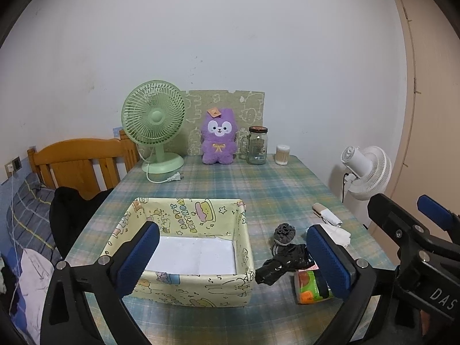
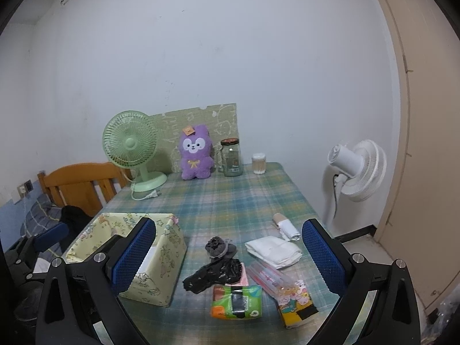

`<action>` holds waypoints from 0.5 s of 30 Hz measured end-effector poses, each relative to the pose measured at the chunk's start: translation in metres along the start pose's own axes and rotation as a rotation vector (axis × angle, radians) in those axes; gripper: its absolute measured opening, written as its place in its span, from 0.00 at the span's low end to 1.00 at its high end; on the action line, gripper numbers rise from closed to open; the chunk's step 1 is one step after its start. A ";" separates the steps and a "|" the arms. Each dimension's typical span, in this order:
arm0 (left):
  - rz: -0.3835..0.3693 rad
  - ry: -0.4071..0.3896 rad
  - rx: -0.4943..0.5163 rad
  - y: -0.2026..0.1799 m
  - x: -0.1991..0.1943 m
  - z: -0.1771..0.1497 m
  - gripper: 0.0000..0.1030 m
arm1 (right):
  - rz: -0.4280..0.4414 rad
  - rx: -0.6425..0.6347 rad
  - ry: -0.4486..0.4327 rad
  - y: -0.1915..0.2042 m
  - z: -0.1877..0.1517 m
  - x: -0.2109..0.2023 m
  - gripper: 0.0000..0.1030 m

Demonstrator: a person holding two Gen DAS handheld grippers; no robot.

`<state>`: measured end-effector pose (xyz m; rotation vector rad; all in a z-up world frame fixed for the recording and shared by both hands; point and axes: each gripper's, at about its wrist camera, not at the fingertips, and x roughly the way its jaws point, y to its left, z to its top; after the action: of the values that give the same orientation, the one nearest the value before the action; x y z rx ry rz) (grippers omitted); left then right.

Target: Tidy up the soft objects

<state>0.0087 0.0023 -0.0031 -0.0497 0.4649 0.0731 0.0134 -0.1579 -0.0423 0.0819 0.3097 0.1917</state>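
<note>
A yellow cartoon-print fabric box (image 1: 198, 284) (image 2: 161, 261) stands open on the plaid table, holding only a white liner. To its right lie a crumpled black plastic bag (image 1: 283, 264) (image 2: 214, 274), a grey scrunchie (image 1: 284, 233) (image 2: 219, 247), a green-orange tissue pack (image 1: 309, 289) (image 2: 236, 302), a folded white cloth (image 2: 273, 251), a small white roll (image 1: 327, 215) (image 2: 287, 228) and a cartoon packet (image 2: 296, 302). My left gripper (image 1: 233, 261) is open above the box's near side. My right gripper (image 2: 230, 261) is open above the pile.
At the table's far end stand a green desk fan (image 1: 153, 123), a purple plush (image 1: 218, 138), a glass jar (image 1: 257, 145) and a cotton-swab tub (image 1: 282, 154). A wooden bed frame (image 1: 77, 164) is left; a white floor fan (image 2: 356, 169) is right.
</note>
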 end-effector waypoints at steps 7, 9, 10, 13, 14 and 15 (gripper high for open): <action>-0.014 -0.007 0.005 0.001 -0.001 -0.001 1.00 | 0.008 0.007 0.009 -0.001 0.001 0.000 1.00; -0.014 -0.008 0.006 0.000 -0.002 -0.002 1.00 | 0.008 0.007 0.012 -0.001 0.002 0.001 1.00; -0.011 -0.008 0.009 0.000 -0.001 -0.002 1.00 | 0.005 0.005 0.012 0.000 0.002 0.001 1.00; -0.015 -0.006 0.004 -0.001 -0.002 -0.004 1.00 | 0.005 0.007 0.013 -0.001 0.003 0.000 1.00; -0.013 -0.007 0.003 -0.002 -0.002 -0.005 1.00 | 0.002 0.006 0.012 -0.001 0.002 0.000 1.00; -0.009 -0.010 0.004 -0.004 -0.002 -0.005 1.00 | -0.001 0.006 0.011 -0.001 0.002 0.000 1.00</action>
<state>0.0045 -0.0019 -0.0065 -0.0473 0.4548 0.0635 0.0141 -0.1588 -0.0407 0.0861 0.3218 0.1901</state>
